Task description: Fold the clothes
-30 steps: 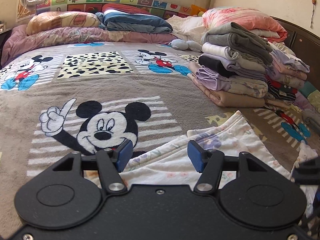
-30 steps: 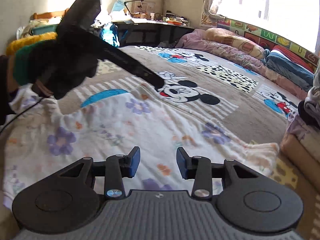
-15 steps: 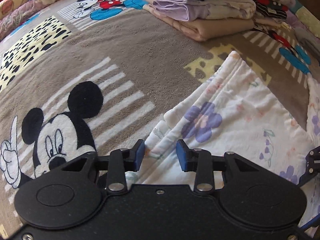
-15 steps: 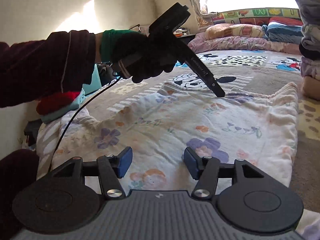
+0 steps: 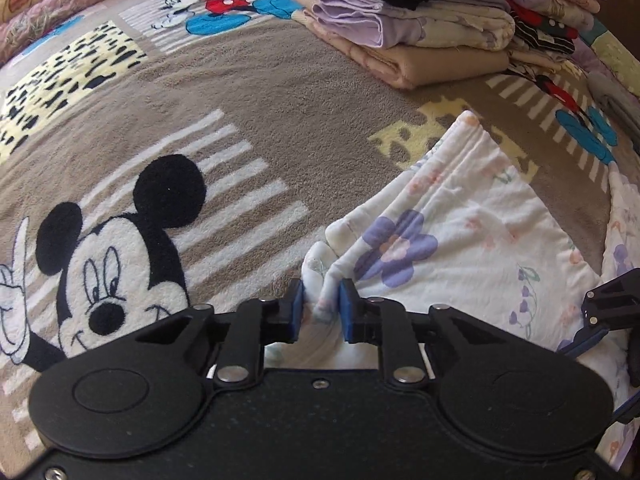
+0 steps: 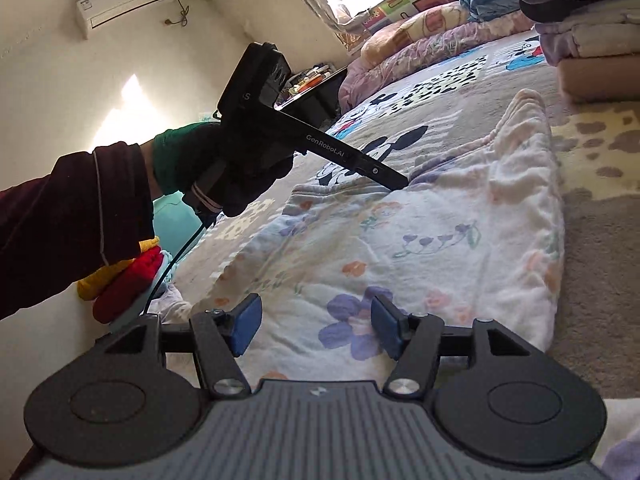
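A cartoon-mouse blanket (image 5: 248, 92) covers the bed, with folded clothes (image 5: 420, 28) stacked at upper right. The floral garment (image 5: 460, 232) lies lower right, its edge pinched by the left tool (image 5: 320, 310). The right tool (image 6: 316, 326) hovers released over the garment's lower centre.

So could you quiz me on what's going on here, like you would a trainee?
1. True or false: the left claw is shut on the floral cloth.
2. The right claw is: A) open above the cloth, B) shut on the cloth, C) holding a pillow.
3. Fill in: the folded stack lies on the ___.

Key: 1 true; 2 A; 3 blanket.
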A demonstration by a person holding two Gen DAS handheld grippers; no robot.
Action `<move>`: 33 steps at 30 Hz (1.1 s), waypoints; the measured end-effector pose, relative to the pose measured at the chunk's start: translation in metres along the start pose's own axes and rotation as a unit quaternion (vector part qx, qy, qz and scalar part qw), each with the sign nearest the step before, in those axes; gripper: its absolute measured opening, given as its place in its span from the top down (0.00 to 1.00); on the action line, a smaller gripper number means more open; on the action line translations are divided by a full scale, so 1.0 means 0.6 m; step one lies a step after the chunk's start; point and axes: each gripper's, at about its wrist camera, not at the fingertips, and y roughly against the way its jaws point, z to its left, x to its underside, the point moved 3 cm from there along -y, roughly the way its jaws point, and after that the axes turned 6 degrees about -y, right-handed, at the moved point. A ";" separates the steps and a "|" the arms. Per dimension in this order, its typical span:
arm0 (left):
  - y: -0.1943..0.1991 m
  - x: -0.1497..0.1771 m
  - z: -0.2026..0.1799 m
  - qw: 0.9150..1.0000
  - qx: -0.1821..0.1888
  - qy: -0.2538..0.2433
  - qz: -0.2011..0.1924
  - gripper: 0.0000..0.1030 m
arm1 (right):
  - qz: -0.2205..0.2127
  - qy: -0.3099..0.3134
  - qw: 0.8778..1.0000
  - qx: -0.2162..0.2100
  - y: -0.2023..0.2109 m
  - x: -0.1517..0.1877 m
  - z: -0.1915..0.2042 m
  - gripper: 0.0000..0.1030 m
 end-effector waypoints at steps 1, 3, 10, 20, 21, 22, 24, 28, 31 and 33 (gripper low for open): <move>0.008 0.003 -0.008 1.000 -0.009 -0.004 -0.008 0.89 | 0.000 -0.001 1.000 0.000 0.000 -0.001 -0.001 0.41; 0.023 0.009 -0.023 0.999 -0.028 -0.011 -0.024 0.91 | 0.000 -0.001 1.000 0.001 -0.001 -0.001 -0.001 0.41; 0.042 -0.003 -0.051 0.991 -0.044 -0.108 -0.072 0.92 | -0.005 0.001 1.000 0.012 0.000 -0.005 0.003 0.40; -0.035 -0.004 -0.019 0.986 -0.042 -0.137 -0.086 0.92 | -0.002 -0.007 1.000 0.015 -0.004 -0.004 -0.004 0.38; -0.028 -0.004 -0.019 0.986 -0.047 -0.129 -0.098 0.92 | 0.000 -0.009 1.000 0.014 -0.005 -0.005 -0.006 0.38; -0.021 -0.004 -0.019 0.985 -0.053 -0.122 -0.110 0.92 | 0.001 -0.011 1.000 0.013 -0.006 -0.005 -0.007 0.38; 0.015 -0.002 -0.022 0.983 -0.070 -0.112 -0.129 0.92 | 0.001 -0.016 1.000 0.011 -0.007 -0.006 -0.010 0.38; 0.082 0.025 -0.029 0.984 -0.081 -0.068 -0.142 0.92 | 0.000 -0.014 1.000 0.013 -0.005 -0.006 -0.008 0.38; 0.121 0.055 -0.042 0.987 -0.079 -0.035 -0.136 0.91 | -0.007 -0.013 1.000 0.014 0.005 -0.011 0.000 0.38; 0.118 0.058 -0.066 0.989 -0.054 -0.020 -0.135 0.91 | -0.016 -0.017 1.000 0.012 0.014 -0.017 0.003 0.38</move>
